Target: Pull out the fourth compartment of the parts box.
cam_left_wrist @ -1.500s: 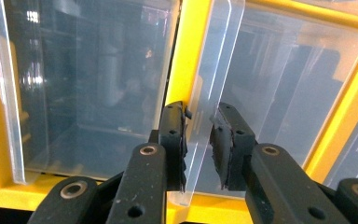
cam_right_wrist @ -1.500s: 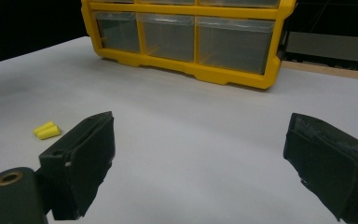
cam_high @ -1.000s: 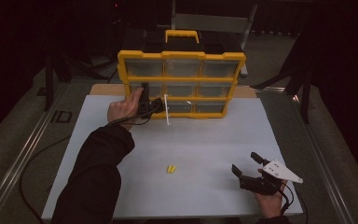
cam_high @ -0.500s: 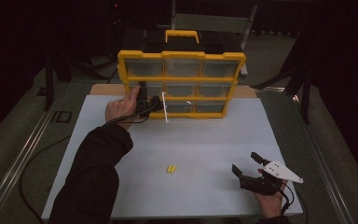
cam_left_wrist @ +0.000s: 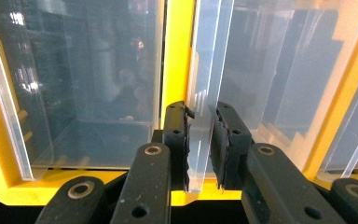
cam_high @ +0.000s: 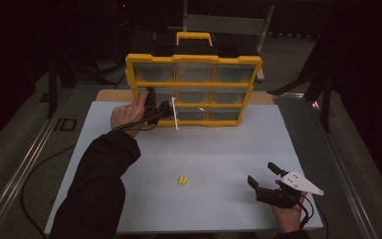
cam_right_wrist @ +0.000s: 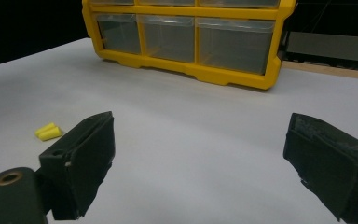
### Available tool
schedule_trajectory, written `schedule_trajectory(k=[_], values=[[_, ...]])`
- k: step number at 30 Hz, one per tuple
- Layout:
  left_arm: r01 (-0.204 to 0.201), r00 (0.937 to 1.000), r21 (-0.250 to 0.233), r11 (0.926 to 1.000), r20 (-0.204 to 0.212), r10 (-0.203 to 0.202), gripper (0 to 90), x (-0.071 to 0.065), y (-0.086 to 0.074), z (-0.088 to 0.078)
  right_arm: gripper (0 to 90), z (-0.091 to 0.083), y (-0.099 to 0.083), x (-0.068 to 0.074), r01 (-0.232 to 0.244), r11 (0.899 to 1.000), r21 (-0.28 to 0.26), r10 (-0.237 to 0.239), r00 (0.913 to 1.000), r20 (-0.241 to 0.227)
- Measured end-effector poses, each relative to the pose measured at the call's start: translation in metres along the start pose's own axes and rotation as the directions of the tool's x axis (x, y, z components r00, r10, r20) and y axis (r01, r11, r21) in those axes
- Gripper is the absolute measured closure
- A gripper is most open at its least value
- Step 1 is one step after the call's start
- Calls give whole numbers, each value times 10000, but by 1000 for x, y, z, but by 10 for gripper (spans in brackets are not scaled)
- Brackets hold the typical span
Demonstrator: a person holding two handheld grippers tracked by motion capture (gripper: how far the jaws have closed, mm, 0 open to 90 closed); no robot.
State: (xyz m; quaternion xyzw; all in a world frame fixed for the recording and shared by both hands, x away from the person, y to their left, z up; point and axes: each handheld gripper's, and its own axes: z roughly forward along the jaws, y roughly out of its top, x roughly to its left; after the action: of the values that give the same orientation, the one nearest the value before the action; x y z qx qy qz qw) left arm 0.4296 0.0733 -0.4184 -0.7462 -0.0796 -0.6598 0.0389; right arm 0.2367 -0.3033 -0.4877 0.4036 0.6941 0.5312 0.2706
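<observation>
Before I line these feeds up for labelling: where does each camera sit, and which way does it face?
High view: above the person's side, looking forward and down on the table; both forearms, left gripper, right gripper.
Left gripper view: rides that gripper, facing the organizer close up; black jaws clamp a clear drawer front.
Right gripper view: low over the table, facing the organizer; open jaws of the right gripper.
Shared: high and right gripper views both show the earplugs.
</observation>
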Motion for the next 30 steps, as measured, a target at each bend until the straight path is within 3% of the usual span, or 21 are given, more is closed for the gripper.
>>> schedule_trajectory(k=[3,7,16,19,30], values=[[-114,9999,16,9999,-26,115,779,0,0,-1,88,0,0,0,3,10000,2,-3,10000,-5],[191,9998,-15,9998,107,-191,776,1,-1,-4,88,0,0,0,3,10000,0,-3,10000,9],[149,9998,-117,9998,93,-148,776,0,-3,-11,88,0,0,0,-35,10000,-2,35,10000,1],[413,9991,-162,9990,109,-412,773,-1,-4,-14,89,0,0,0,-51,10000,-13,51,10000,-15],[206,9998,-313,9993,14,-205,777,-2,-7,-24,88,0,0,-1,-80,10000,-22,80,10000,-25]])
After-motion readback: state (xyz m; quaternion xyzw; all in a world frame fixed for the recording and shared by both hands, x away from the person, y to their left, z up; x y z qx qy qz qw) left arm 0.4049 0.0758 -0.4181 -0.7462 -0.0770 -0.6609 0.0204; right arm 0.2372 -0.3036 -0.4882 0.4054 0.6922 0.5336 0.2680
